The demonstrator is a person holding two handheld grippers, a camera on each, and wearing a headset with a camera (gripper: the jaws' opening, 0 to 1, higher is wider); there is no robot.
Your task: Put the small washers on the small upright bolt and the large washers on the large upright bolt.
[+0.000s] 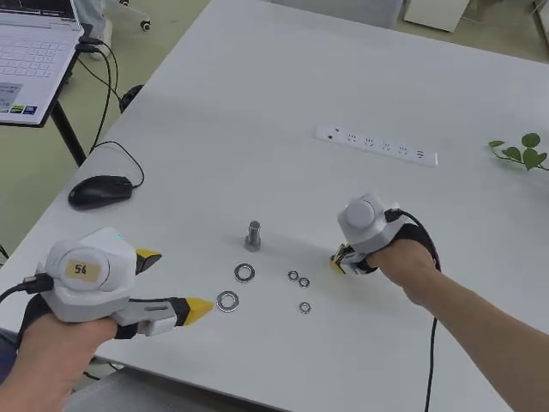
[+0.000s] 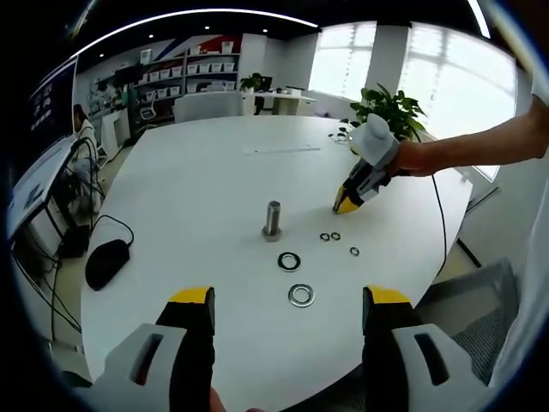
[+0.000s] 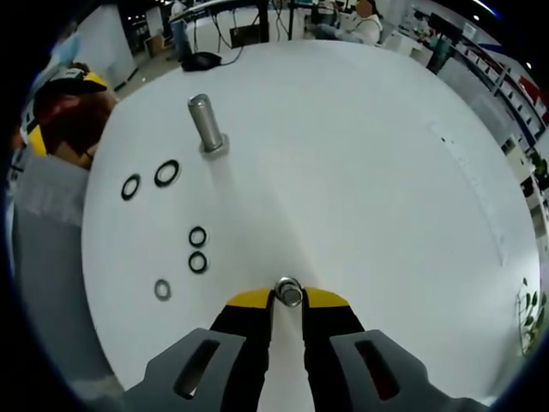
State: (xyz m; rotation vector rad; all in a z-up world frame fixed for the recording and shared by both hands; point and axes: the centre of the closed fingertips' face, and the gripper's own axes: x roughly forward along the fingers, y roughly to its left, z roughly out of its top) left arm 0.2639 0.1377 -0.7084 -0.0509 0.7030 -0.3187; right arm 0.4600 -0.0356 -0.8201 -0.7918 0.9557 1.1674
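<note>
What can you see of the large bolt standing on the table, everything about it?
The large bolt is grey metal: a round shank pointing up, a wider head flat on the white table. It stands upright with no washer on it. The nearest large washer lies flat beside it, not touching.

Bare table [image 1: 257, 103] around upright bolt [image 1: 253, 235], washers [image 1: 244, 273] scattered just before it, mouse [image 1: 100, 190] well left

White table [image 1: 257, 86] bears bolt [image 1: 253, 234], washers [image 1: 244, 273], mouse [image 1: 100, 190], power strip [image 1: 375, 144].
</note>
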